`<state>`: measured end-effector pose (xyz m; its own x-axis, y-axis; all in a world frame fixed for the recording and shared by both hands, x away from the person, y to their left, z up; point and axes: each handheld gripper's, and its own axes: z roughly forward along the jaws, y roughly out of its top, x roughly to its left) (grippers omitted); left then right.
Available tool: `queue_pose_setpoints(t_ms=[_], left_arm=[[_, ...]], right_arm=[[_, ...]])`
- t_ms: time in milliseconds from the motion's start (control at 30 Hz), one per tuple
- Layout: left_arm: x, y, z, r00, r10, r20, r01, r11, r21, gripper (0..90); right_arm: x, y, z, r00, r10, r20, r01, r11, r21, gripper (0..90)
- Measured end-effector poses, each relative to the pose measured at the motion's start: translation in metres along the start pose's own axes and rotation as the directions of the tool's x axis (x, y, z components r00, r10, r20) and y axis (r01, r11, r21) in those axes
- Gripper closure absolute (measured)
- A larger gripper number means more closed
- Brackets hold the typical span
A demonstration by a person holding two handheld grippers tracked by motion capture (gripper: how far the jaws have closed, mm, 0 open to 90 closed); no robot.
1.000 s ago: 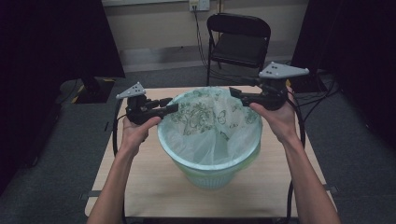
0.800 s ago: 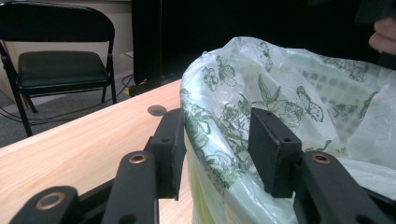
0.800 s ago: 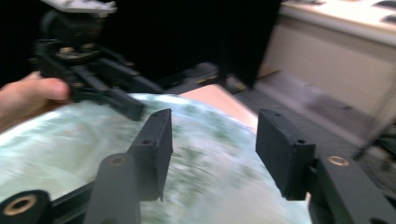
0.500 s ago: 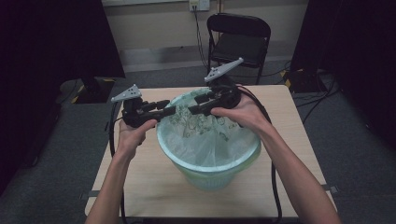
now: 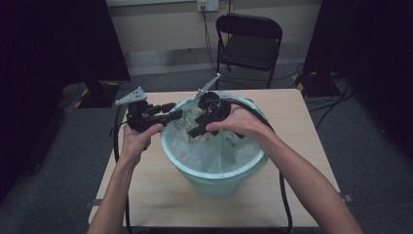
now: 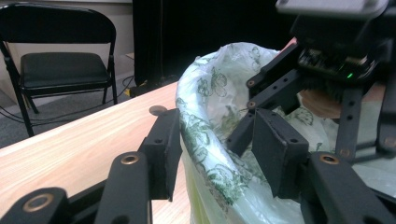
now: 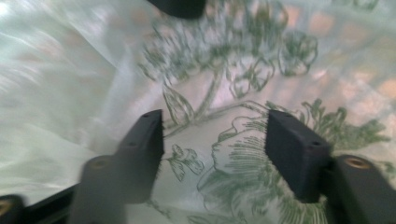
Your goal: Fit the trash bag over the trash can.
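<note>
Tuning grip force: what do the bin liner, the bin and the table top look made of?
Floral-printed translucent liner bag: thin plastic film, glossy, crinkled. Pale green round bin: seems moulded plastic, a dull sheen. Light wooden table top: wood-grain surface, matte, possibly laminate.

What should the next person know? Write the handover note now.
Left hand-held gripper: jaws have just been opening and straddle the rim of the bag at the left edge of the bin, not clamping it.
Right hand-held gripper: jaws have just been opening, empty, inside the bag's mouth.
Done: the bag lines the bin on the table.
Left: probably seating the rim around the bin's edge.
</note>
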<state>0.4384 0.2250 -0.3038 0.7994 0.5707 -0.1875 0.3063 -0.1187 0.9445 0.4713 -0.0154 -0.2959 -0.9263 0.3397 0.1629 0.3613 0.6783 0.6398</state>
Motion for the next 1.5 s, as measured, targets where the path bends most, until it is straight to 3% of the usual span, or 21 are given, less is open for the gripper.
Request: queue_pose_setpoints(t_ms=[167,267,367,533,633,767,833,1033,1200,1300,1367,1500], left_arm=[[0.000,0.000,0.000,1.0000,-0.005,0.001,0.005,1.0000,-0.003,52.3],[0.000,0.000,0.001,1.0000,-0.007,-0.002,0.007,0.9999,-0.007,52.7],[0.000,0.000,0.001,1.0000,-0.010,-0.001,0.010,0.9999,-0.012,52.7],[0.001,0.000,0.000,0.9999,-0.013,0.002,0.013,0.9998,-0.016,52.5],[0.000,0.000,0.000,1.0000,-0.009,-0.002,0.009,0.9999,-0.014,51.6],[0.001,-0.001,0.000,1.0000,0.000,-0.009,0.000,1.0000,-0.005,50.6],[0.001,0.000,0.001,0.9994,0.015,-0.033,-0.015,0.9999,-0.007,48.7],[0.001,0.001,-0.006,0.9984,0.007,-0.057,-0.007,0.9999,-0.008,47.6],[0.006,-0.001,-0.014,0.9965,-0.015,-0.082,0.013,0.9996,-0.025,46.3],[0.008,-0.002,-0.018,0.9956,-0.017,-0.092,0.015,0.9995,-0.026,45.8],[0.008,-0.002,-0.020,0.9955,-0.020,-0.093,0.017,0.9994,-0.030,45.2],[0.008,-0.001,-0.021,0.9939,-0.023,-0.108,0.019,0.9993,-0.033,42.0]], right_arm=[[0.000,-0.004,0.015,0.9958,-0.037,0.084,0.036,0.999,0.010,28.7],[-0.002,-0.008,0.023,0.9904,-0.045,0.131,0.036,0.997,0.070,23.5],[-0.007,-0.012,0.029,0.9805,-0.046,0.191,0.026,0.994,0.107,25.4],[-0.004,-0.006,0.017,0.9844,-0.014,0.176,0.009,0.999,0.032,21.1],[0.002,-0.003,0.003,0.9859,-0.020,0.166,0.025,0.999,-0.032,19.8],[0.015,-0.003,-0.012,0.9817,-0.033,0.187,0.047,0.997,-0.068,16.2],[0.024,-0.006,-0.008,0.9841,-0.045,0.171,0.052,0.998,-0.037,16.4],[0.050,-0.012,0.021,0.9854,-0.123,0.118,0.119,0.992,0.034,17.9],[0.066,-0.006,0.026,0.9925,-0.117,0.036,0.116,0.993,0.012,18.9],[0.075,-0.003,0.030,0.9887,-0.149,-0.020,0.149,0.989,0.008,18.5],[0.080,-0.003,0.030,0.9839,-0.168,-0.059,0.169,0.985,0.011,23.1],[0.080,-0.002,0.030,0.9859,-0.164,-0.032,0.165,0.986,0.016,20.2]])
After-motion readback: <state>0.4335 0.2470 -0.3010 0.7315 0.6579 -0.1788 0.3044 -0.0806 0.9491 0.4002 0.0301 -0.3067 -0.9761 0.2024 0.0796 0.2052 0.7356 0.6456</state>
